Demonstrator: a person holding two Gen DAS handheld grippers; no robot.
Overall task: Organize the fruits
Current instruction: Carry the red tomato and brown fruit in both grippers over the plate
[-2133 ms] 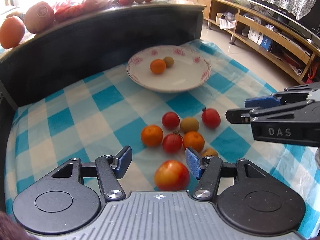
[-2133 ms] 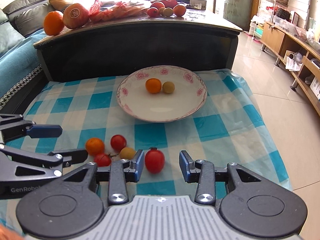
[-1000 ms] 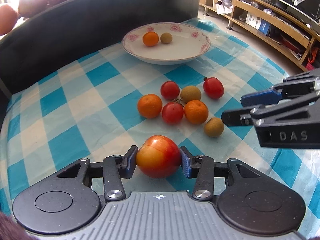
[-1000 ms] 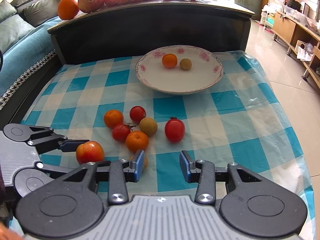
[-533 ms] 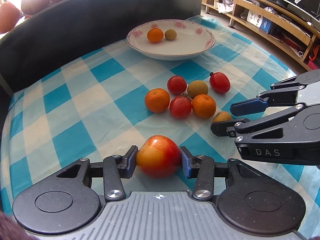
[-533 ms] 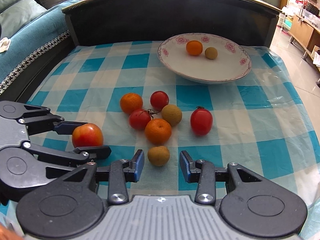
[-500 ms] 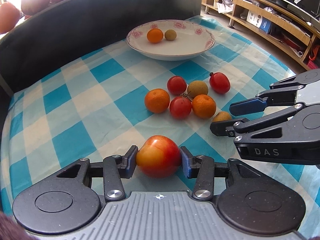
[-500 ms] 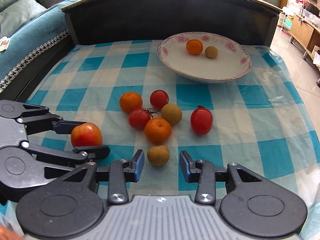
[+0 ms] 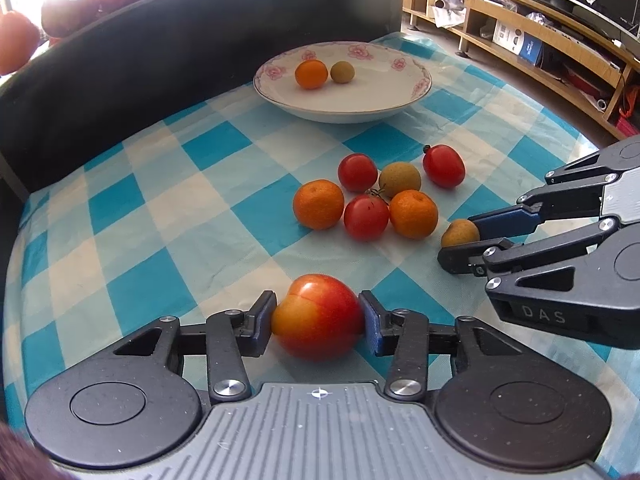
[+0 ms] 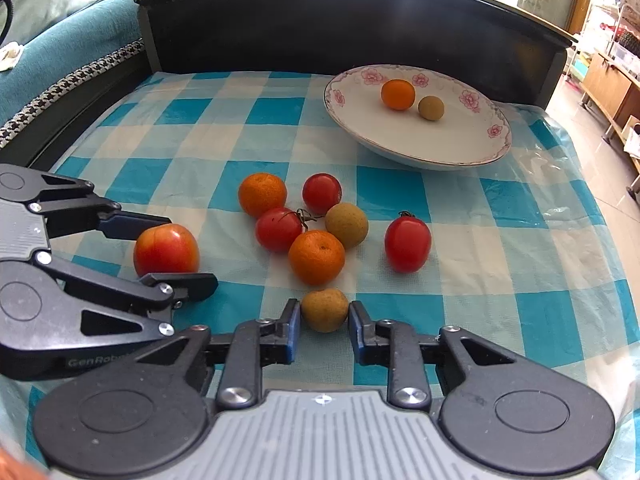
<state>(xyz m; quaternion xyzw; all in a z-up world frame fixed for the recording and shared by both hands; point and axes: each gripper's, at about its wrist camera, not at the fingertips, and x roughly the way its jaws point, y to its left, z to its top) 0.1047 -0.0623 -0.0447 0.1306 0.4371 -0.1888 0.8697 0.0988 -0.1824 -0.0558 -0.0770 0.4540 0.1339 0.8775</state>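
Blue-checked cloth point(image 10: 520, 248): covers the worktop.
Left gripper point(image 9: 318, 318): clamped on a red-yellow apple point(image 9: 318, 318), near edge.
Right gripper point(image 10: 324, 316): closed around a small brown fruit point(image 10: 324, 310), pads touching it.
Plate point(image 10: 472, 148): far edge, holding an orange point(image 10: 397, 94) and a brown fruit.
Loose fruit: clustered mid-worktop.

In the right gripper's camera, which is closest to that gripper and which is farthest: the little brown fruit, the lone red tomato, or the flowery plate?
1. Little brown fruit: between the right gripper pads.
2. Lone red tomato: farther out, to the right.
3. Flowery plate: farthest, against the dark backboard.
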